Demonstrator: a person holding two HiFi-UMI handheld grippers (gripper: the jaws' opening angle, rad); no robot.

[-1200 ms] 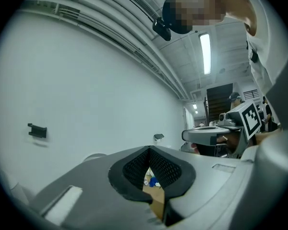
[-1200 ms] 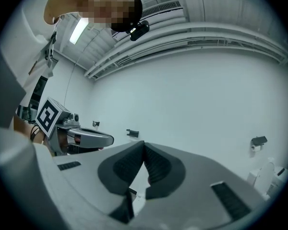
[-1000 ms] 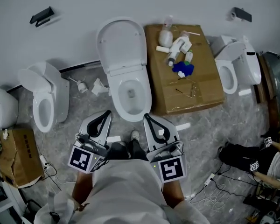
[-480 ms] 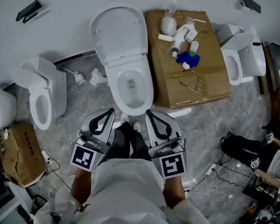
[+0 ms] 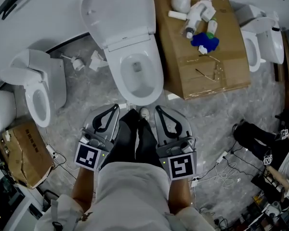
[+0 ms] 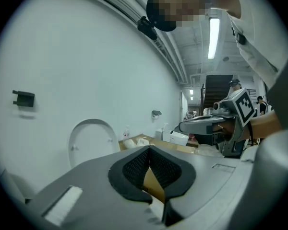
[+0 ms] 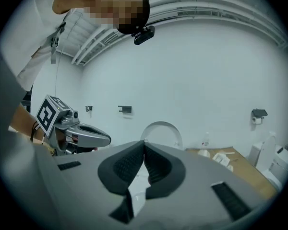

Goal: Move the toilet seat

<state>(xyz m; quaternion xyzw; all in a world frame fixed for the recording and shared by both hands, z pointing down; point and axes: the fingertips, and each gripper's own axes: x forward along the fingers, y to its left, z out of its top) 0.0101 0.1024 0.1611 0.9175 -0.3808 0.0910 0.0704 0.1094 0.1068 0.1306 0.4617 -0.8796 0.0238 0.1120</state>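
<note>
The white toilet [image 5: 154, 83] stands in front of me, its lid [image 5: 118, 13] raised against the wall. A flat white ring surrounds the bowl opening; I cannot tell seat from rim. In the head view my left gripper [image 5: 116, 108] and right gripper [image 5: 158, 109] hang side by side just short of the bowl's front edge, touching nothing. Both are shut with nothing between the pads. The left gripper view shows the shut left gripper [image 6: 149, 150] before the upright lid [image 6: 91, 139]. In the right gripper view the right gripper [image 7: 144, 143] points at the lid [image 7: 162, 131].
A cardboard sheet [image 5: 221, 66] with bottles and small parts lies right of the toilet. Other toilets stand at the left [image 5: 36, 90] and far right [image 5: 265, 37]. A torn cardboard box [image 5: 21, 153] sits near left; cables [image 5: 221, 170] trail at the lower right.
The toilet has grown larger and slid toward the top of the head view. Both grippers have come down and closer to the bowl's front, still side by side and shut.
</note>
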